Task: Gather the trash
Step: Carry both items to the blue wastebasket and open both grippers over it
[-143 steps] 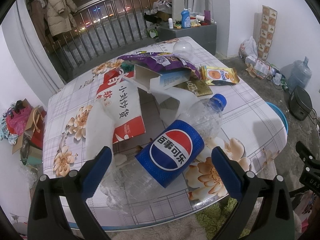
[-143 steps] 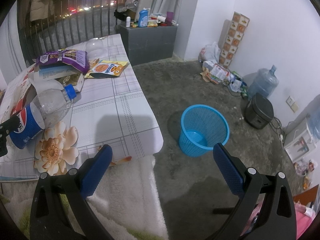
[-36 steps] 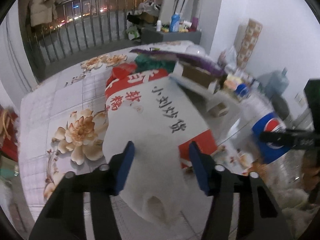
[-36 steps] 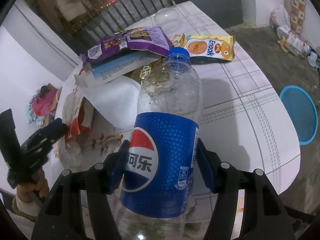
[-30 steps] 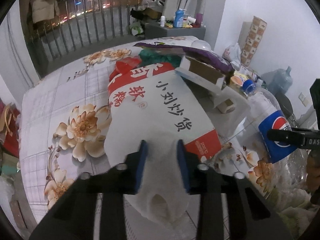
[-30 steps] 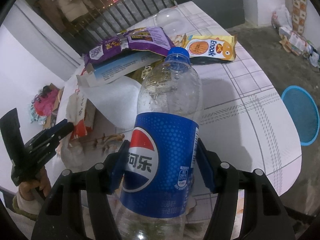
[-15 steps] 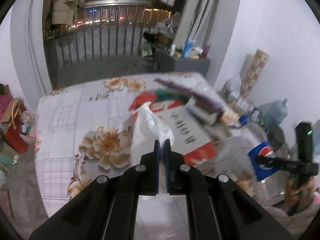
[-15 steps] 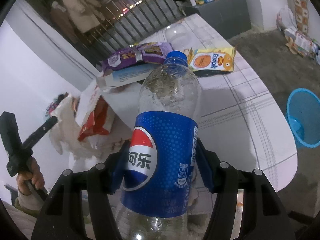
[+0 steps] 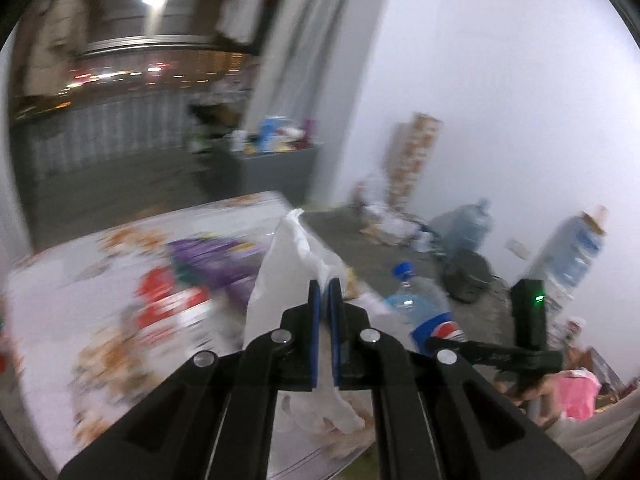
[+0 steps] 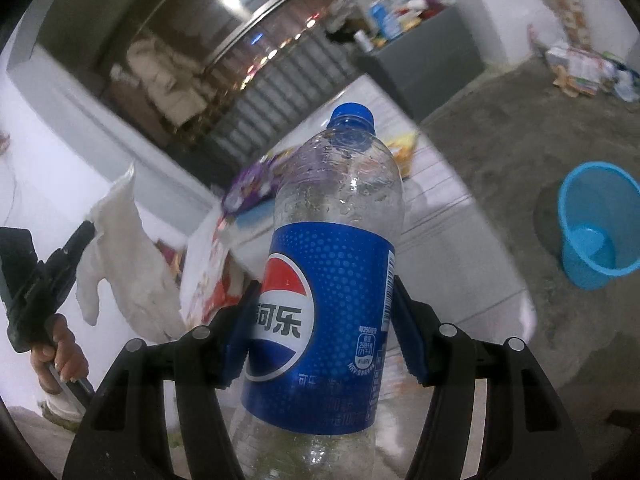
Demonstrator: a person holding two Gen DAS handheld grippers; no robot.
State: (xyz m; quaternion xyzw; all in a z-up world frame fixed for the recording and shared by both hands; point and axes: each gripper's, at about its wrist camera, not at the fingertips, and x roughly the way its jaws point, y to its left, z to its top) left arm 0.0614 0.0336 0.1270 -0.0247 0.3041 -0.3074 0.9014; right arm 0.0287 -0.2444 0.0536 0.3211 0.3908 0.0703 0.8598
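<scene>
Trash, left wrist view: crumpled white plastic bag [image 9: 280, 264], lifted above the table and hanging to both sides of the fingers.
Left gripper [image 9: 325, 300]: blue-padded jaws clenched on the bag, pads nearly meeting with only the thin film between them.
Table [image 9: 60, 280]: white floral-patterned cloth, blurred; a purple snack packet [image 9: 212, 256] and a red-and-white printed package [image 9: 172, 312] lie on it behind the bag.
Bottle in this view: clear plastic Pepsi bottle with blue label and blue cap [image 9: 420, 312], off to the right, off the table edge, held in the right gripper [image 9: 440, 344].
Floor at right: large clear water jug [image 9: 468, 228] near the white wall.

Trash, right wrist view: the Pepsi bottle [image 10: 328, 280] stands upright, cap upward, filling the centre of the frame, raised off the table.
Right gripper [image 10: 324, 328]: blue pads grasping the bottle's labelled middle from both sides.
Left side: the white bag [image 10: 124, 256] dangles from the left gripper [image 10: 86, 232], the person's hand [image 10: 60, 352] on its handle.
Floor at right: round blue plastic basket [image 10: 600, 224], well apart from the bottle.
</scene>
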